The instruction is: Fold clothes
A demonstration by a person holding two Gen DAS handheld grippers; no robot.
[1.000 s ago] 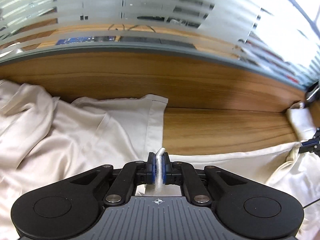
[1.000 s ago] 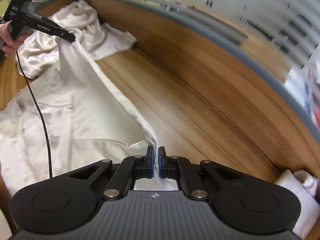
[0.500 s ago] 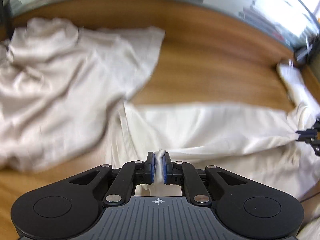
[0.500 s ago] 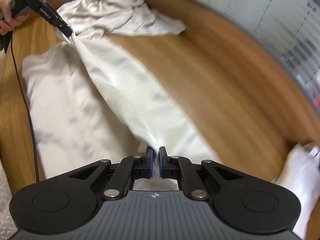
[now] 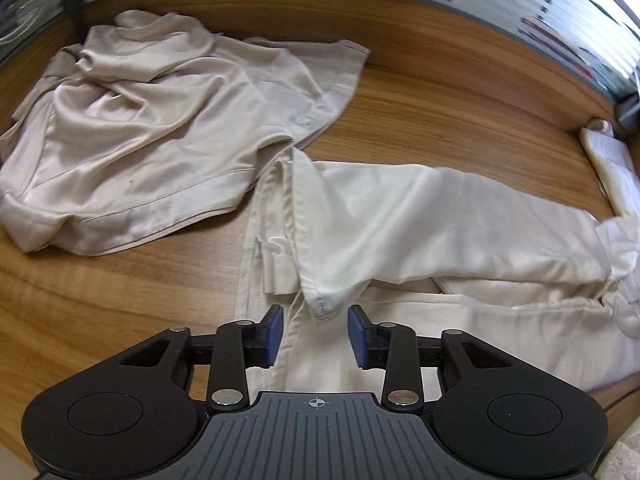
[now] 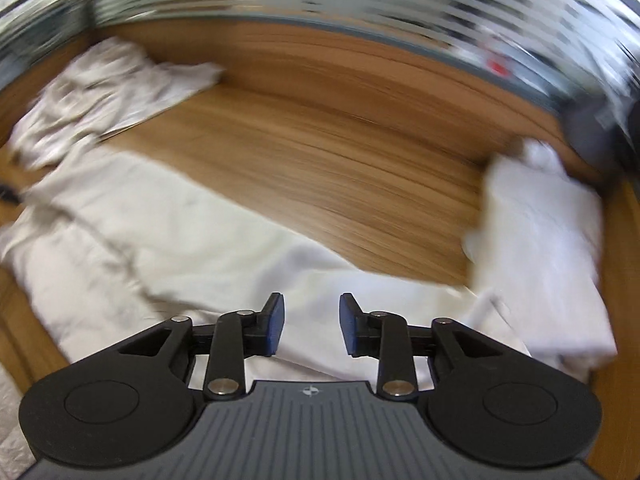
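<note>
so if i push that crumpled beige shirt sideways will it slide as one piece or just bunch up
Probably bunch up. The crumpled beige shirt already lies in deep soft folds, so it looks floppy, not stiff. Its satin-like sheen and the smooth wooden table suggest the pushed edge would glide easily, then ruck against the rest. It looks thin and light, so lifting one corner would likely let the rest hang limp.

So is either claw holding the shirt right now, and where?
Nothing is held. Both claws are opening: the left claw straddles the shirt hem corner, pads clear; the right claw is over the cloth.
</note>
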